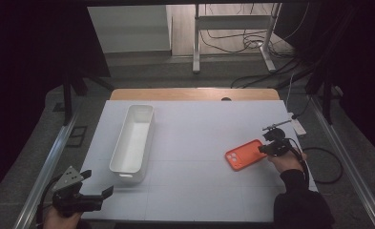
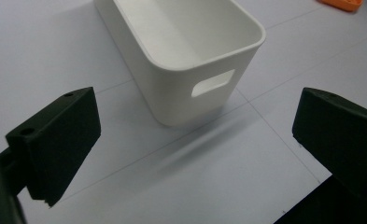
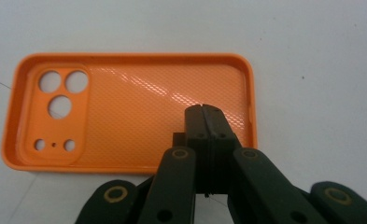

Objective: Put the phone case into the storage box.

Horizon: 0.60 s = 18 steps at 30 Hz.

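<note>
One orange phone case [image 1: 244,154] lies flat, inner side up, near the right edge of the white surface [image 1: 194,138], its three large camera holes and three smaller openings toward the case's left end in the right gripper view. The right gripper [image 1: 263,149] sits at the case's right end, held by the person's right hand [image 1: 286,161], which comes in from the surface's near right corner. In the right gripper view, that gripper's [image 3: 203,108] two black jaws are pressed flat together with no gap between them, their tips over the case's [image 3: 125,112] textured inner floor close to its near long rim; whether any part of the rim is caught between them cannot be told.

One white rectangular bin [image 1: 133,143] stands open-topped on the left half of the surface, its long sides running from the near edge toward the far edge, well apart from the case. A single slot handle is cut into its near end wall, seen in the left gripper view [image 2: 186,60].

The left gripper [image 1: 99,183] hovers at the surface's near left corner in the person's left hand [image 1: 61,217], a grey three-cornered plate on top. Its two jaws stand wide apart with nothing between them, pointed at the bin's near end but not touching it.
</note>
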Available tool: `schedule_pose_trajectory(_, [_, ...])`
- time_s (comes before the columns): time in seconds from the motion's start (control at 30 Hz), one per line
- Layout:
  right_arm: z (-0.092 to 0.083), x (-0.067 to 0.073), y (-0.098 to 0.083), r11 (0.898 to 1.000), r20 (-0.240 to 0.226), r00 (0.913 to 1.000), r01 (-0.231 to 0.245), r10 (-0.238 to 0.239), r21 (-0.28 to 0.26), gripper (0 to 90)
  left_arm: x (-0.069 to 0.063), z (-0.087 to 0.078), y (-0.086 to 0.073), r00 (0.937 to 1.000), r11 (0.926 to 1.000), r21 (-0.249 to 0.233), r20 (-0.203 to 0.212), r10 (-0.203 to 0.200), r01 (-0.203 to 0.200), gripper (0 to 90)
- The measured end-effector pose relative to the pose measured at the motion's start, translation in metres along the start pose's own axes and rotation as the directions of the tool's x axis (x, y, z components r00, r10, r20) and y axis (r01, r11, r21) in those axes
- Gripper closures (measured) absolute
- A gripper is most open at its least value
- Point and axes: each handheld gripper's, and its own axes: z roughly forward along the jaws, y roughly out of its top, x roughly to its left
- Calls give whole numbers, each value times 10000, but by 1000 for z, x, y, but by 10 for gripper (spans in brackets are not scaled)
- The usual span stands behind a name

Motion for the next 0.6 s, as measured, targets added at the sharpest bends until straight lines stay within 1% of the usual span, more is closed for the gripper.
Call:
schedule_pose_trajectory(0.07, [1,-1,-1,10000,30,10000,-12,12,16,892,0,0,0,10000,10000,6,-1,6,-6,19])
schedule_pose_trajectory(0.17, [3,-2,-3,9998,35,10000,-22,21,186,893,-1,0,0,10000,10000,25,-6,39,-39,19])
schedule_pose_trajectory(0.3, [5,-1,-4,9991,138,9999,-22,16,430,893,-1,1,0,10000,10000,47,-23,70,-70,20])
schedule_pose_trajectory(0.4, [5,0,-5,9989,177,9998,-37,28,478,893,-1,1,1,10000,10000,57,-24,76,-76,20])
schedule_pose_trajectory(0.6, [2,1,-9,9985,49,10000,-11,8,543,893,-1,1,1,9999,9999,77,-34,100,-100,23])
